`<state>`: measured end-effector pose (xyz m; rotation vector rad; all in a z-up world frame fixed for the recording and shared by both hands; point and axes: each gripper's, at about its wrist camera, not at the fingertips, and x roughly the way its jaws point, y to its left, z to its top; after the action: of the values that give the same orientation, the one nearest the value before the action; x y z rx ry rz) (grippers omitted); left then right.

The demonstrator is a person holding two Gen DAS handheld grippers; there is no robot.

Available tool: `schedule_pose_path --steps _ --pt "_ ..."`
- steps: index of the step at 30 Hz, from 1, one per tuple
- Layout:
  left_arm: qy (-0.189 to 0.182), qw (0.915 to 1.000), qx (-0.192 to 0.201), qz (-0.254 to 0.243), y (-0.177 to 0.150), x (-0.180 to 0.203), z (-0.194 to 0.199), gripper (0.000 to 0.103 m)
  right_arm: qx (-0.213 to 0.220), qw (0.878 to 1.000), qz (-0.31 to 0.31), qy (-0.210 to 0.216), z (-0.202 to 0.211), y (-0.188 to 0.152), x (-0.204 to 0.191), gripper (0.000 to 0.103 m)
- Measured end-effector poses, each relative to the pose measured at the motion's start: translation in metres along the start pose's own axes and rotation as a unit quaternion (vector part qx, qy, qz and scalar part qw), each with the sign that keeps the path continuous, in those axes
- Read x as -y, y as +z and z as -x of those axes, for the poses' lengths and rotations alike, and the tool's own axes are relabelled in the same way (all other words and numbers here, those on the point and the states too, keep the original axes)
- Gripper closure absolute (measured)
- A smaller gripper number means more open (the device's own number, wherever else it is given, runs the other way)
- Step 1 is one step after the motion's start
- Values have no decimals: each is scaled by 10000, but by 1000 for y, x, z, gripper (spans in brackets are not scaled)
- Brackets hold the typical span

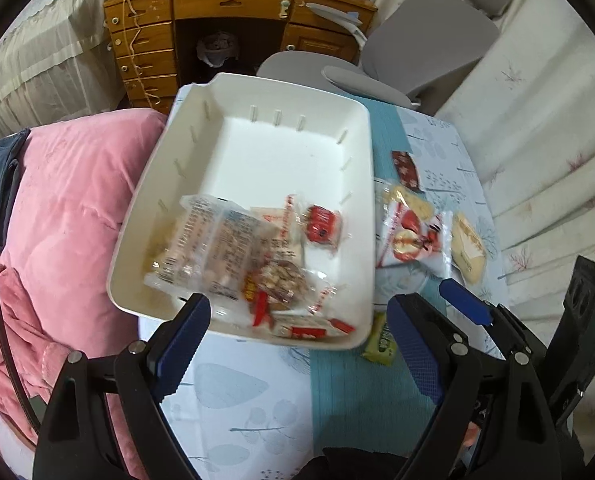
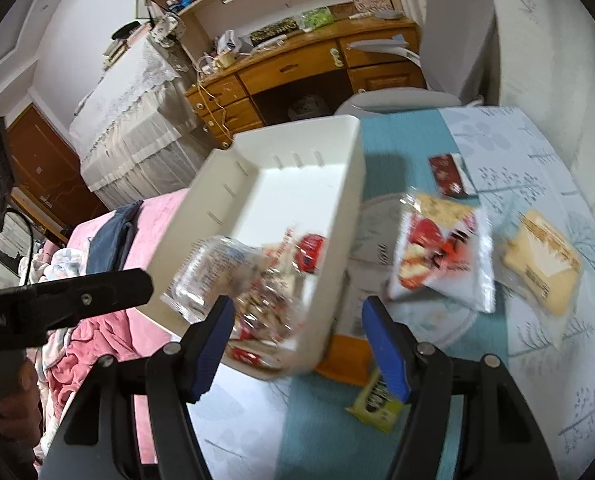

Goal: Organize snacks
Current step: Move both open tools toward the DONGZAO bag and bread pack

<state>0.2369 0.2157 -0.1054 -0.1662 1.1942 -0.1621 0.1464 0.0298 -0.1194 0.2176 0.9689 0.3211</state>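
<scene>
A white plastic bin [image 1: 257,92] [image 2: 297,136] stands on the table and holds several wrapped snacks [image 1: 233,256] [image 2: 257,280] at its near end. My left gripper [image 1: 297,332] is open and empty just in front of the bin's near rim. My right gripper [image 2: 297,340] is open and empty over the bin's near right corner. Right of the bin lie a white-and-red snack bag [image 1: 413,240] [image 2: 441,260], a yellow packet [image 1: 467,248] [image 2: 541,264], a dark red packet [image 1: 405,170] [image 2: 449,174], a yellow-green packet [image 1: 381,342] [image 2: 377,400] and an orange packet [image 2: 345,360].
The table has a light blue leaf-print cloth [image 1: 237,400] [image 2: 557,360]. A pink quilt [image 1: 65,200] [image 2: 97,320] lies to the left. A grey office chair [image 1: 417,52] and a cluttered wooden desk [image 1: 217,8] [image 2: 297,68] stand beyond the table.
</scene>
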Motion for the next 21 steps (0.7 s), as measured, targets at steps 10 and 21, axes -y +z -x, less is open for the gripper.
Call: schedule_pose_path --steps 10,21 --pt "-76 9988 -26 -488 -27 66 -14 14 -204 9994 -23 -294 19 -9 48 36" --pt "-97 9993 -105 -333 -27 121 -38 14 -430 9974 161 -549 35 -5 111 35"
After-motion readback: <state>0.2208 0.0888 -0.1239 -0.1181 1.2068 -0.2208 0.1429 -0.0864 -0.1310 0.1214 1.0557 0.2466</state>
